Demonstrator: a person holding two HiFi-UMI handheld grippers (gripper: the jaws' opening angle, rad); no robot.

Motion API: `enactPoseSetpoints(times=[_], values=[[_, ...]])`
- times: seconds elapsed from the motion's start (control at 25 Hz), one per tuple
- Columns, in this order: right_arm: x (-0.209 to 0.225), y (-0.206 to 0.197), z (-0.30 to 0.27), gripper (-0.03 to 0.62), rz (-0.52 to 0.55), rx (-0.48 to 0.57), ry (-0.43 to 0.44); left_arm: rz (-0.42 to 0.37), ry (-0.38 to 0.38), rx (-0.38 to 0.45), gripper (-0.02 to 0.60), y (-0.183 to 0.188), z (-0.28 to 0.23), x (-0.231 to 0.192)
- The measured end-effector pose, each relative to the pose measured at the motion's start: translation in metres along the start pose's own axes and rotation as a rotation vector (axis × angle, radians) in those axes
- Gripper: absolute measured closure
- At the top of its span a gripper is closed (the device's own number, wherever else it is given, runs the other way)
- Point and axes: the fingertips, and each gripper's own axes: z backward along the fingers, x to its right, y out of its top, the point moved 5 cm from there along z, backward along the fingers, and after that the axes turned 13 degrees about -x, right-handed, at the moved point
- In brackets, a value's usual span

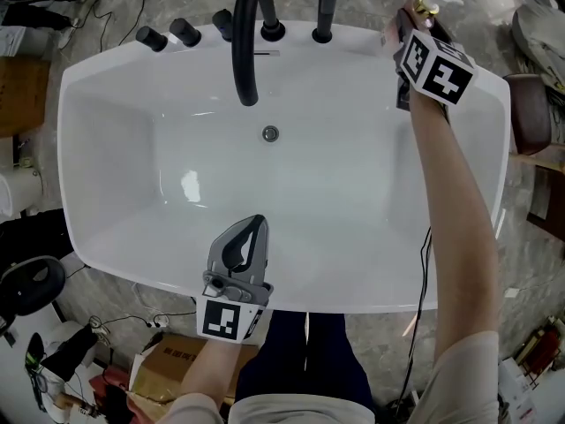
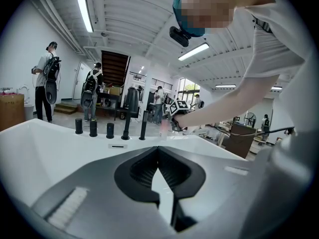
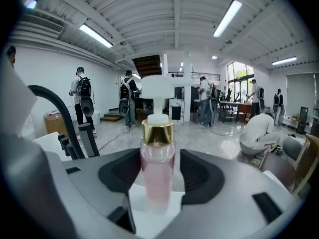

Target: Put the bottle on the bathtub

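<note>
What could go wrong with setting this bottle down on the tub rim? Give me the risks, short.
1. The bottle is tall and narrow, and it is held at the far right corner of the bathtub. If it is released off-centre, it may topple into the basin or off the outer edge.
2. The right gripper has its jaws against both sides of the bottle. Opening unevenly or withdrawing too soon could drag it over.

head view: steeply down over bathtub (image 1: pixel 88 71) | gripper views: low, level, both show faucet (image 1: pixel 244 51)
</note>
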Motion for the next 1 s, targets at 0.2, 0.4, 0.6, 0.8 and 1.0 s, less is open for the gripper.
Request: enactPoseSetpoints(times=[0.2, 0.4, 0.6, 0.8, 1.0], values=[[-0.001, -0.001, 0.008, 0.263, 0.019, 0.040, 0.032, -0.009, 0.002, 0.018, 0.571, -0.001, -0.001, -0.002], [-0.007, -0.027, 0.039, 0.263, 0.029, 0.076, 0.056, -0.013, 0.013, 0.020, 0.571, -0.002, -0.002, -0.004], [-0.014, -0.081, 0.098, 0.264, 0.070, 0.099, 0.067, -0.025, 0.010, 0.034, 0.572, 0.004, -0.004, 0.001], [-0.033, -0.124, 0.165, 0.264, 0.095, 0.113, 0.109, -0.032, 0.013, 0.040, 0.572, 0.006, -0.006, 0.005], [-0.037, -0.156, 0.221, 0.264, 0.125, 0.075, 0.131, -0.041, 0.010, 0.056, 0.572, 0.009, -0.007, 0.014]])
